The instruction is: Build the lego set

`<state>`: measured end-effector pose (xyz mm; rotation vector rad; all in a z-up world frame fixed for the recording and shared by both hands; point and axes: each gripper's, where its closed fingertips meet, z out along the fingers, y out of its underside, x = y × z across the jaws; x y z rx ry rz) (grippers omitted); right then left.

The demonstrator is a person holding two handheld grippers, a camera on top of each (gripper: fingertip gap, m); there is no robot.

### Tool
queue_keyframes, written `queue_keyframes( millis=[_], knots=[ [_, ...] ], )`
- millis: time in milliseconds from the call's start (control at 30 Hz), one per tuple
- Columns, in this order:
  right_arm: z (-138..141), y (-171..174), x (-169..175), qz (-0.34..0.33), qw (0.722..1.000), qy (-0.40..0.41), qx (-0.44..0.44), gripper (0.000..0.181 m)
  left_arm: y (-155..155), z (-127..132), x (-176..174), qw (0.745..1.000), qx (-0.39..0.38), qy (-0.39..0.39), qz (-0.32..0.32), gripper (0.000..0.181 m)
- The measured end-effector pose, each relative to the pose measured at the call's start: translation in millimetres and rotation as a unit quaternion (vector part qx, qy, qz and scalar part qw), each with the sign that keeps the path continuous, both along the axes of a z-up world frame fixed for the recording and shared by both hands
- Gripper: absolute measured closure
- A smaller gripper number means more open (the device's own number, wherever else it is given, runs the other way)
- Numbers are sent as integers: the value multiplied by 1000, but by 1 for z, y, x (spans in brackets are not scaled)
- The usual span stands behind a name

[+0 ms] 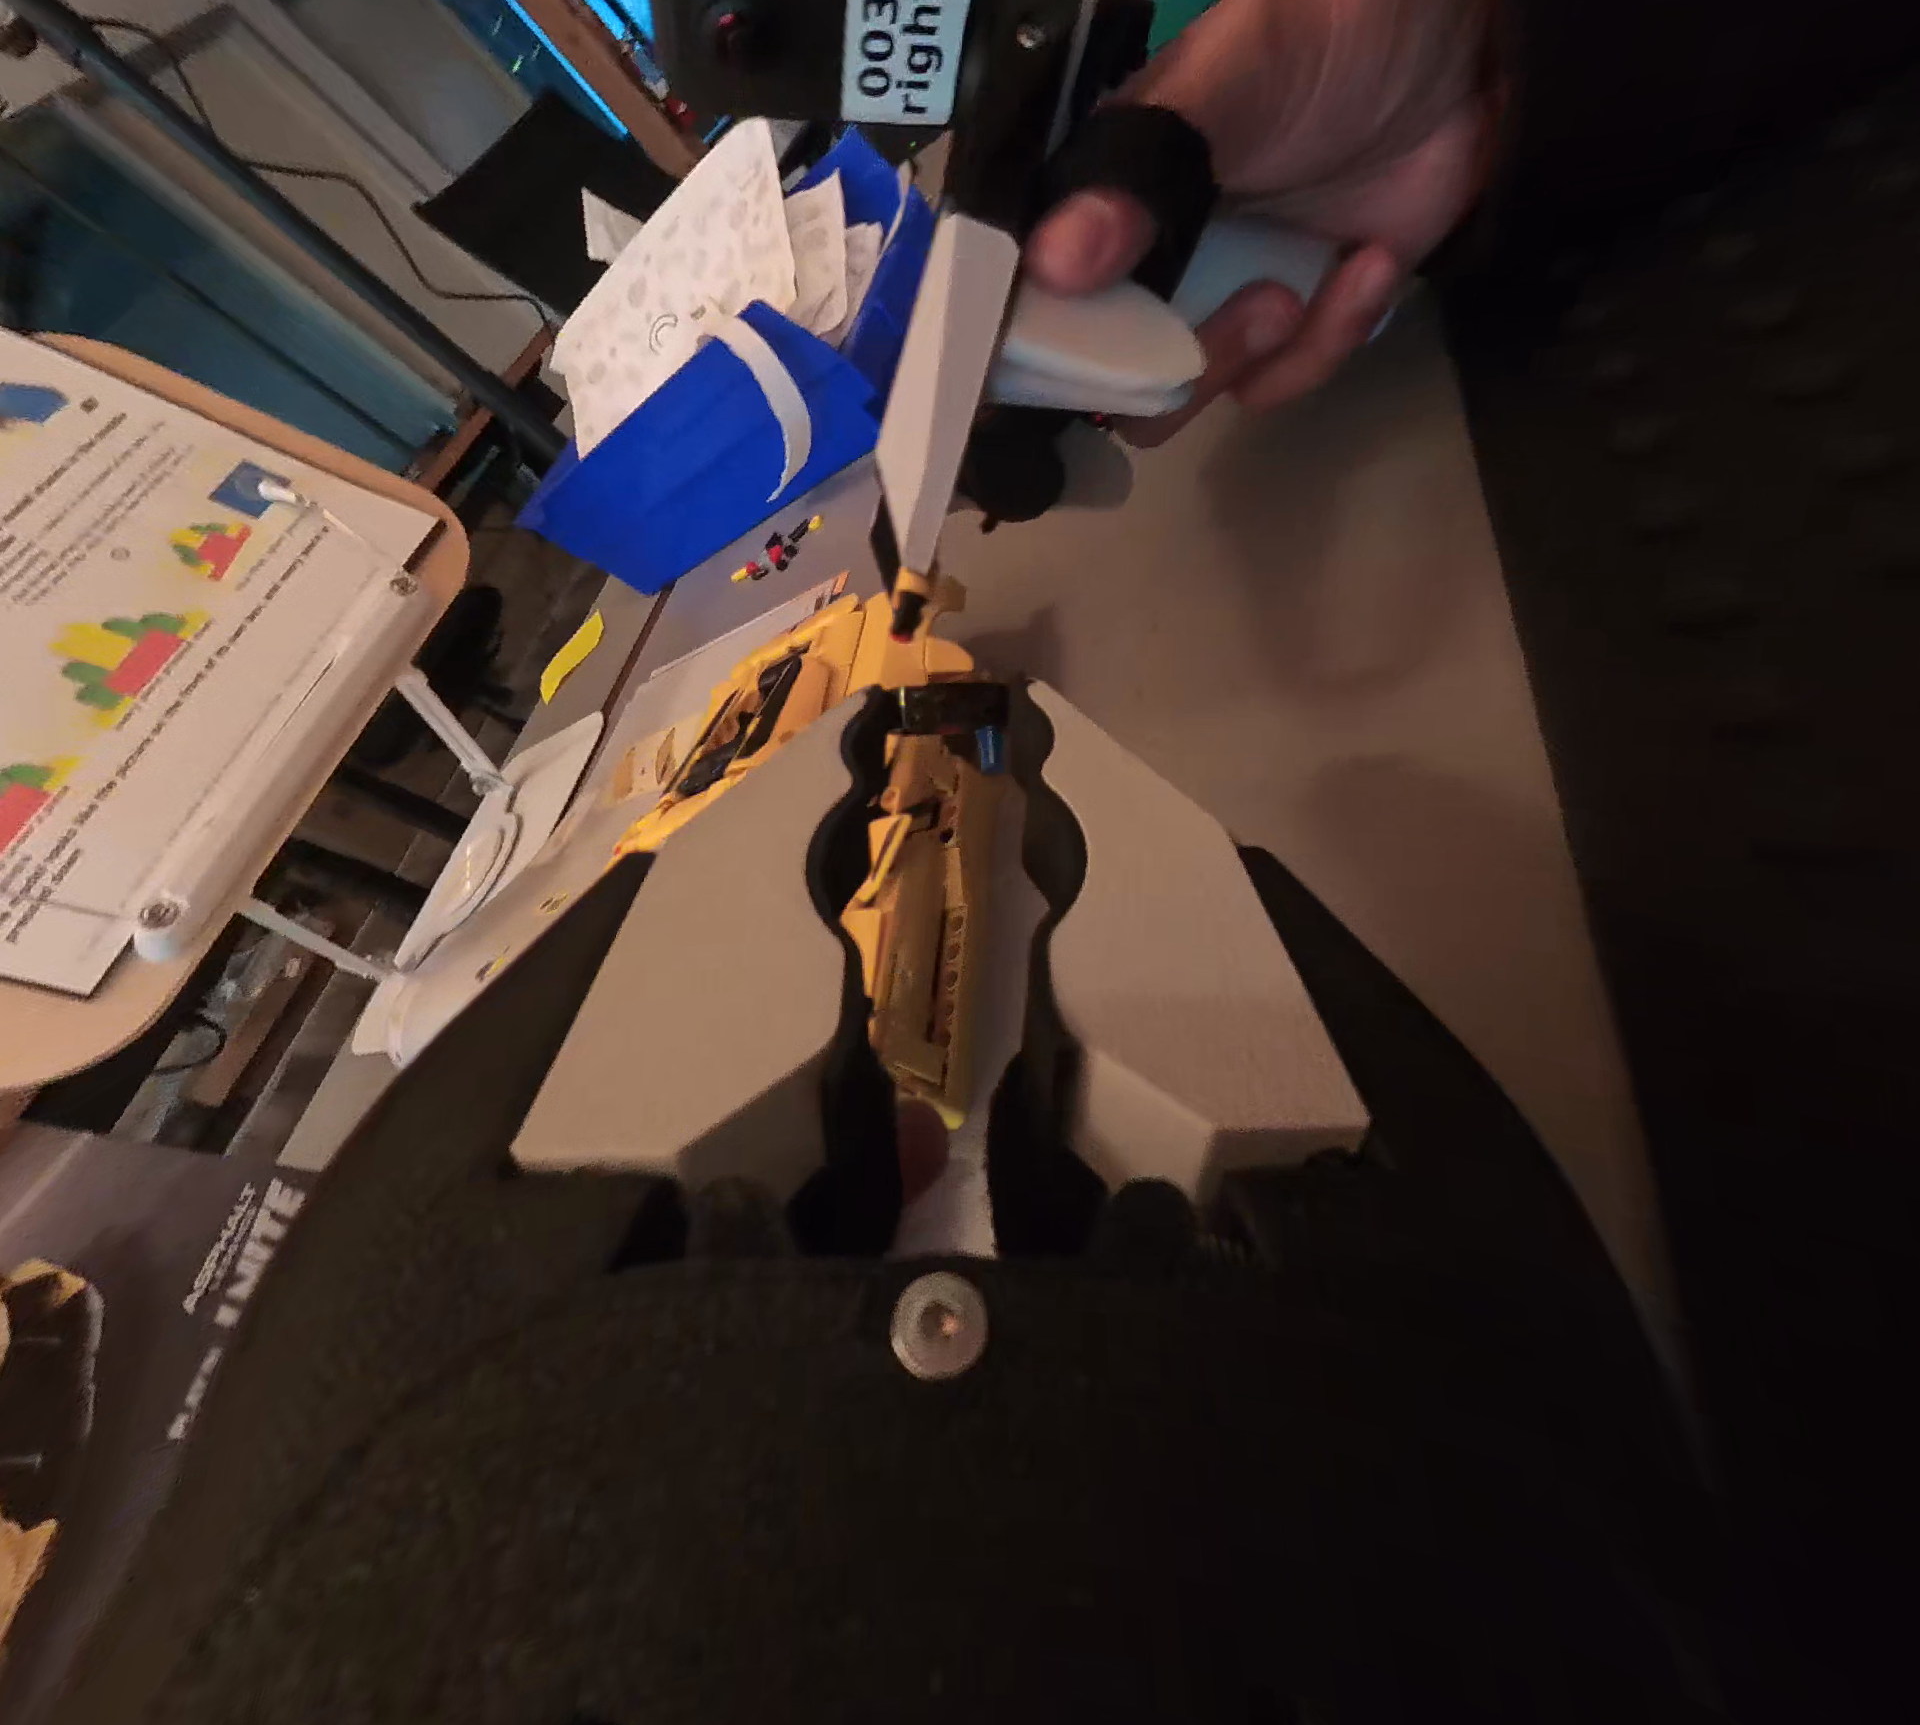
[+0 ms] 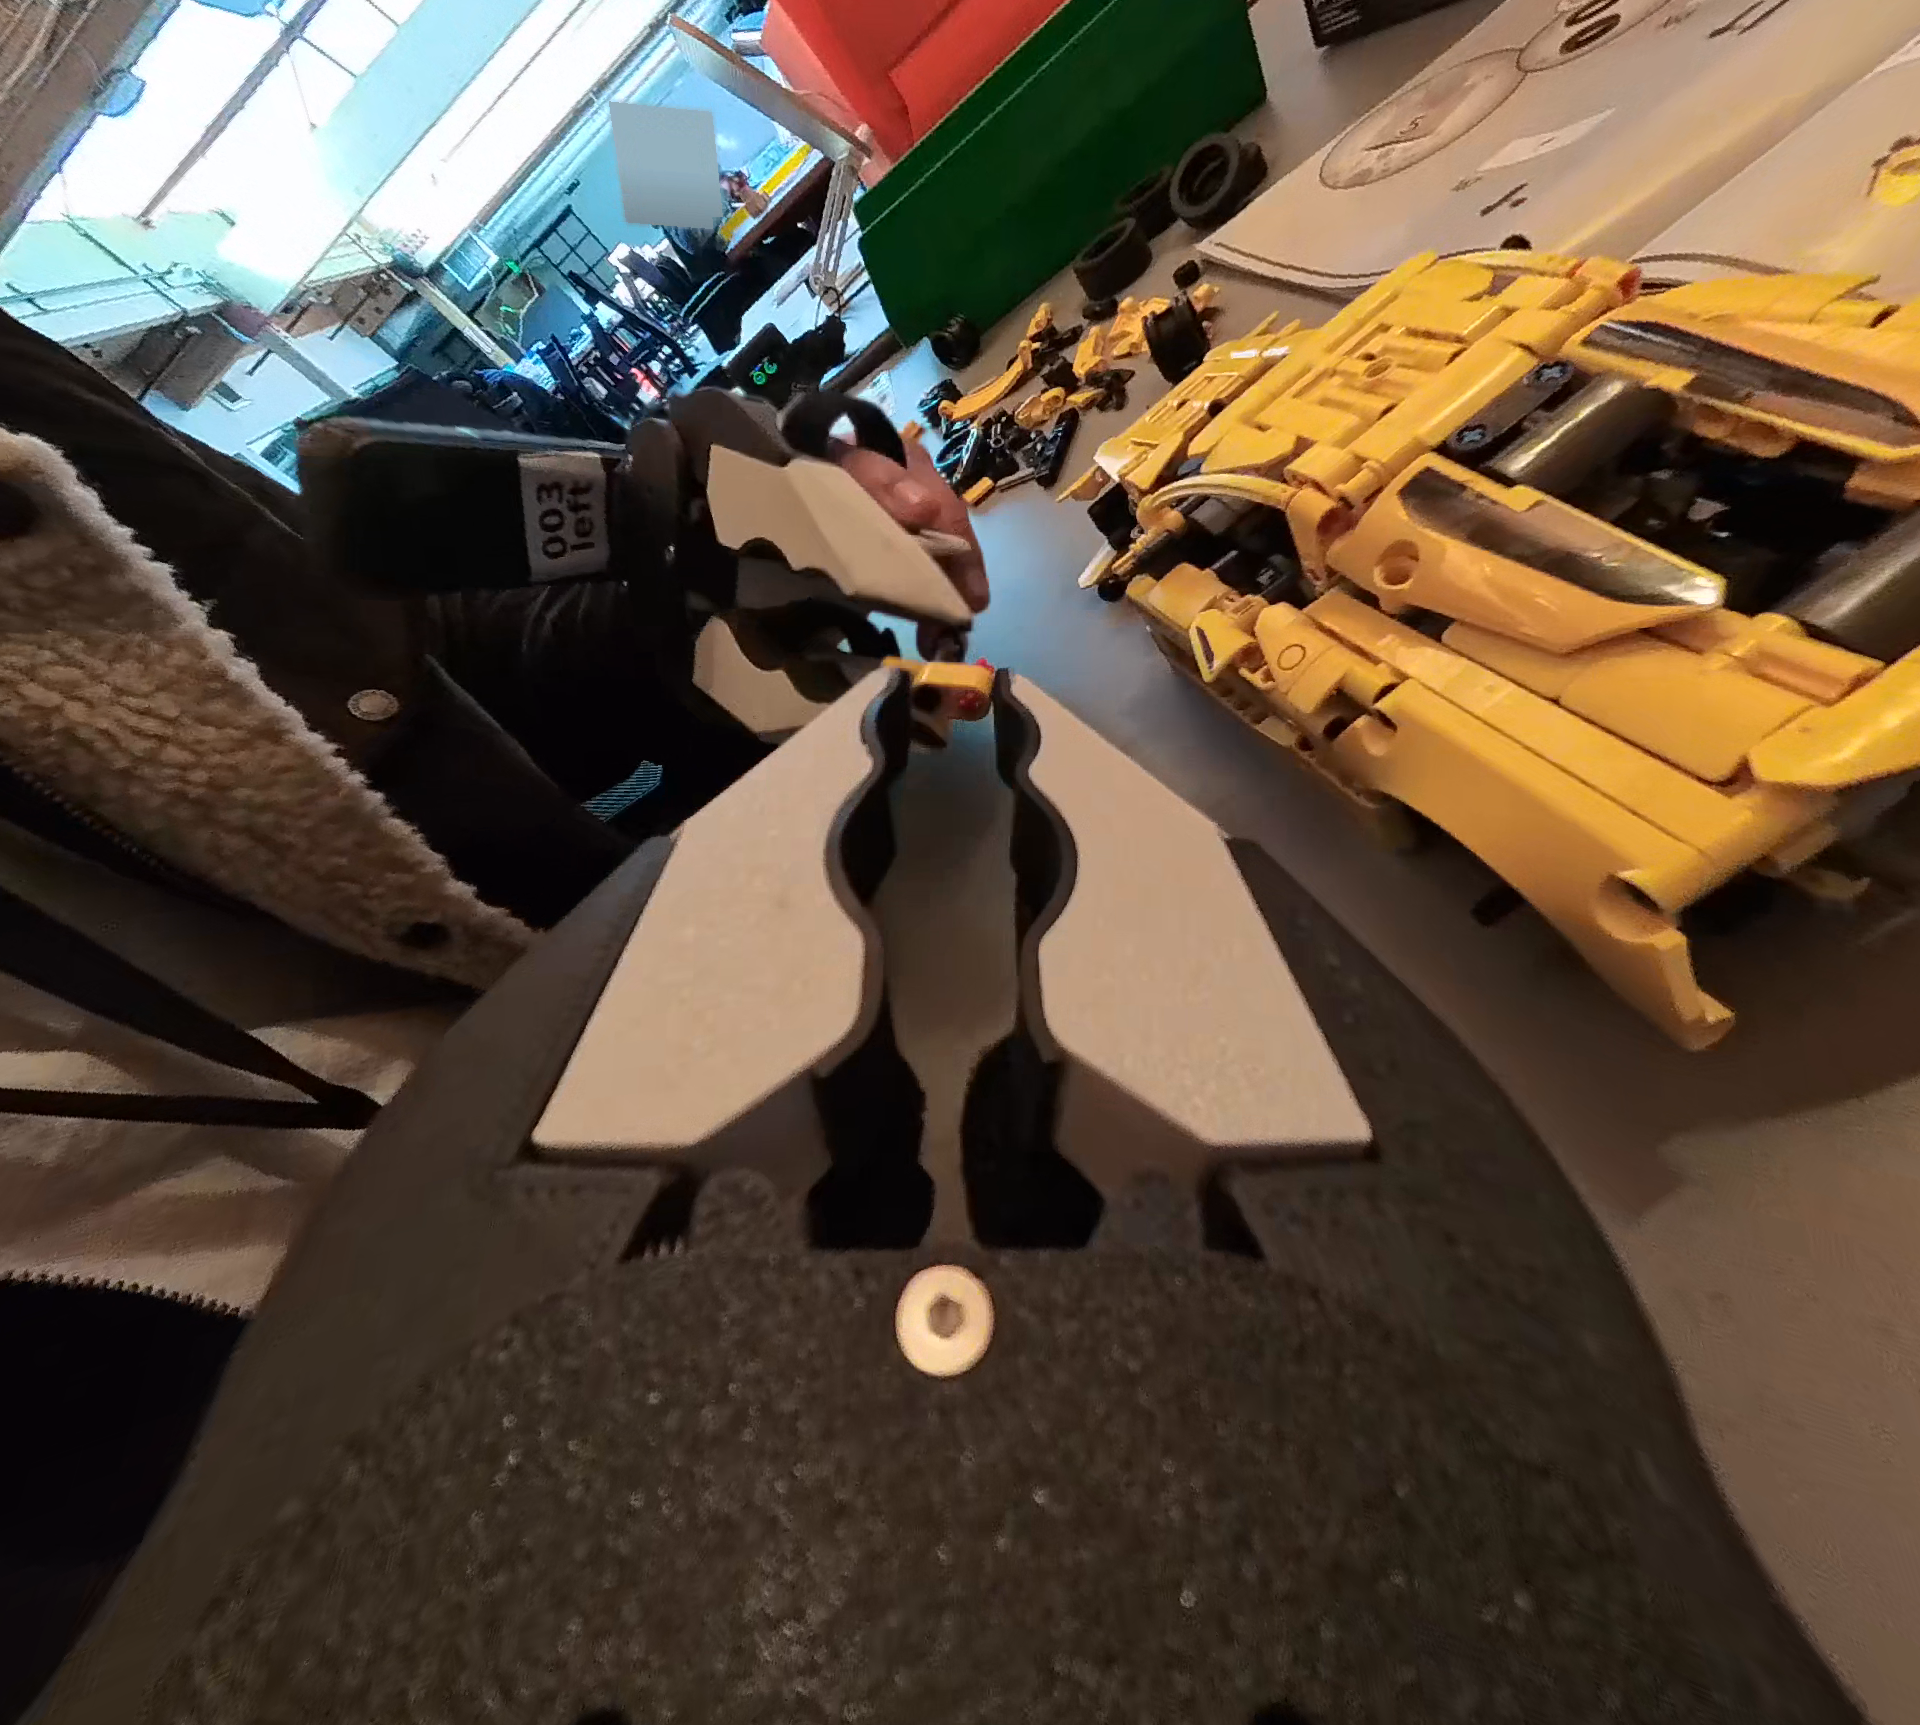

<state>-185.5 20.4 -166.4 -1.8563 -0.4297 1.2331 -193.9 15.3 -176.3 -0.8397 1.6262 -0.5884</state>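
1. The step looks like joining two small parts in the air, above the bench (image 2: 1714, 1363).
2. The left gripper (image 1: 940, 719) is closed tight on a long yellow piece (image 1: 920, 927).
3. The right gripper (image 2: 943, 699) is nearly closed, pinching a small yellow part (image 2: 940, 693) with a red tip.
4. The two parts almost touch, tip to tip.
5. Next, I think the small part must line up and push in.
6. The big yellow car (image 2: 1507, 595) sits nearby on the bench.
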Motion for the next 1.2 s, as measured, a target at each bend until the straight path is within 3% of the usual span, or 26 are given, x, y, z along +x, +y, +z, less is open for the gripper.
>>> queue_keyframes(
  millis=[500,833,1000,1200],
  knots=[
    [-11,-8,-13,30,999,-34,-11,167,-7,-12,3,998,59,25,-18,158],
    [-10,-10,-14,45,998,-9,-34,167,-10,-12,3,994,105,39,-20,159],
    [-17,-9,-16,39,998,-47,-26,167,-9,-19,2,988,139,64,-11,159],
    [-13,-7,-15,32,999,-27,-29,167,-8,-14,4,998,29,48,-2,159]
  ],
)
